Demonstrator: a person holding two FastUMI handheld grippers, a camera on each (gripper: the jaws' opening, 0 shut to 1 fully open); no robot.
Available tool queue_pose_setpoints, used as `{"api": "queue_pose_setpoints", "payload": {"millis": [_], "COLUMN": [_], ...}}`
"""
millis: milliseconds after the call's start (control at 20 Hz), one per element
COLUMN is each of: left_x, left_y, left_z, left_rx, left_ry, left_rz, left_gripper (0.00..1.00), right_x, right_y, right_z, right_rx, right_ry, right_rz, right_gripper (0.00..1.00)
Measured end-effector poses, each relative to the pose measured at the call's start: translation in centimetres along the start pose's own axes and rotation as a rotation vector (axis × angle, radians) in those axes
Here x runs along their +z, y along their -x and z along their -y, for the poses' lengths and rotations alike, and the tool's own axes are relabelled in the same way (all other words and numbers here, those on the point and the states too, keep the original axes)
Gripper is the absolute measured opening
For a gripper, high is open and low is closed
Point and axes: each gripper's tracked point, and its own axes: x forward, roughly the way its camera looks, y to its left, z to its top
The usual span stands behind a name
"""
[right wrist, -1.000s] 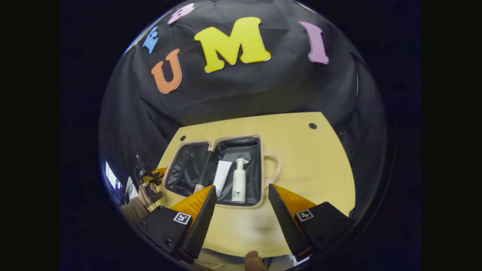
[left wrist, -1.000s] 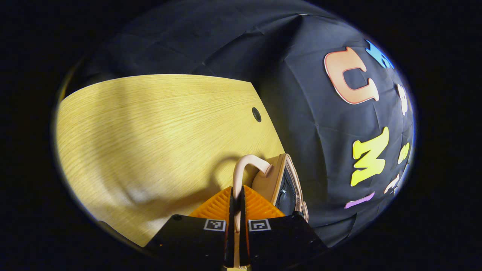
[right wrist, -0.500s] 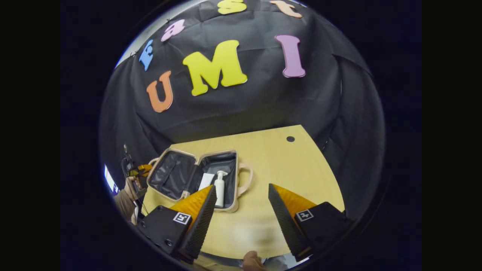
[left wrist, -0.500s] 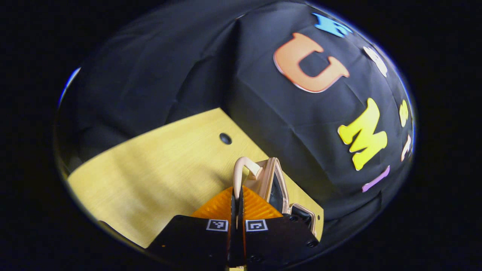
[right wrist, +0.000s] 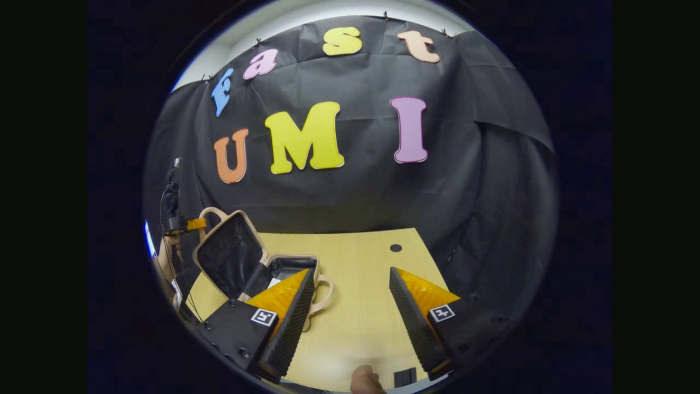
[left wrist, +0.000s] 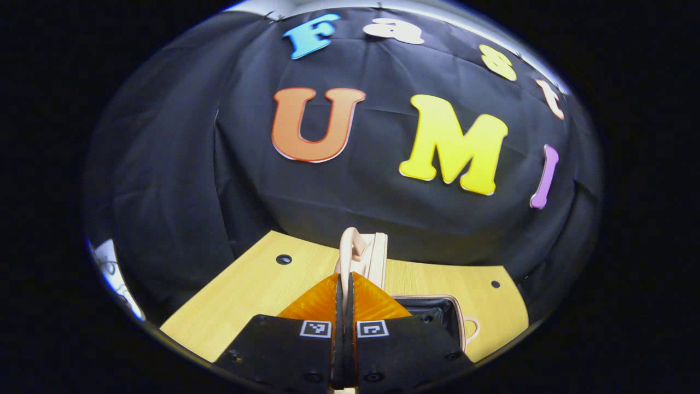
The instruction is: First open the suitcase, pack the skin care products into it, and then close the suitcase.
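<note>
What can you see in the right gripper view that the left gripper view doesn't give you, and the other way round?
Right gripper view: the suitcase lid raised at a slant with its dark lining facing the camera, the left gripper at the lid's handle, and the right gripper open above the table.

Left gripper view: close up, the left gripper shut on the lid's handle.

Both: the suitcase and the wooden table.

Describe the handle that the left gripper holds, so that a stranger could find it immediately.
On the wooden table stands a half-open beige suitcase. Its raised lid has a curved beige handle on its top edge, clamped by the left gripper. The other handle lies low and free.
</note>
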Motion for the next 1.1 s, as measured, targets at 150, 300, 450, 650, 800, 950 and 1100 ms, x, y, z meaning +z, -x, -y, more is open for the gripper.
{"api": "queue_pose_setpoints", "payload": {"millis": [150, 300, 450, 650, 800, 950, 1100], "left_x": [-0.6, -1.7, -3.7, -7.3, -11.5, -15.3, -19.6], "left_y": [1.2, 1.6, 1.8, 1.3, 0.8, -0.1, -1.2], "left_z": [6.2, 11.2, 15.5, 21.1, 24.7, 27.5, 29.3], "left_rx": [-0.014, -0.020, -0.025, -0.064, -0.094, -0.126, -0.150], "left_ry": [-0.023, -0.077, -0.085, -0.139, -0.192, -0.300, -0.356], "left_rz": [0.019, 0.016, -0.001, -0.048, -0.112, -0.172, -0.243], "left_gripper": [0.03, 0.03, 0.03, 0.03, 0.03, 0.03, 0.04], "right_x": [0.4, 1.0, 0.5, -0.6, -1.7, -2.4, -3.1], "right_y": [0.2, 0.0, 0.1, 0.0, -0.7, -1.5, -2.2], "right_z": [2.5, 5.5, 7.6, 11.2, 13.5, 15.2, 15.8], "right_rx": [0.013, 0.007, 0.028, 0.023, 0.015, 0.007, 0.010], "right_ry": [0.001, -0.010, -0.017, -0.013, -0.041, -0.071, -0.101], "right_rz": [0.008, 0.023, 0.016, -0.007, -0.040, -0.059, -0.081], "right_gripper": [0.82, 0.82, 0.82, 0.82, 0.82, 0.82, 0.82]}}
